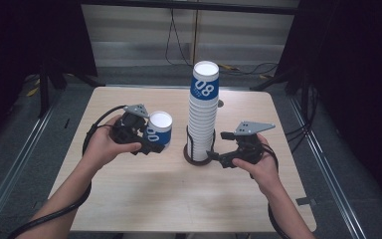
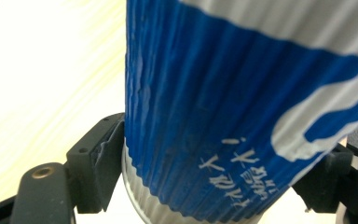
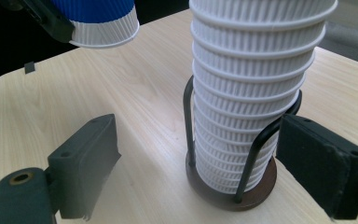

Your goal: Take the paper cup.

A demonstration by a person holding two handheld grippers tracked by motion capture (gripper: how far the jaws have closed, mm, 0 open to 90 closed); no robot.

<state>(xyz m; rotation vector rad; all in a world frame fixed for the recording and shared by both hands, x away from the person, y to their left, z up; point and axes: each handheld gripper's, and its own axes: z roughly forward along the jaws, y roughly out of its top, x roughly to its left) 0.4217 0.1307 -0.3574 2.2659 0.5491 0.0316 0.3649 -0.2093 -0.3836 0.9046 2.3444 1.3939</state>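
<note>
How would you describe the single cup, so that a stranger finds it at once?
Start from the tall stack of cups in the wire holder at the middle of the table. To its left, the left gripper holds a single cup. It alone stands apart from the stack, blue-sleeved with an open white mouth.

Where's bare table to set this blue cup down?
The wide near strip of the table, between the two forearms, is bare. The left edge beyond the left tool holding the blue cup is free too. It is crowded mid-table around the cup stack, its wire holder and the right tool.
</note>
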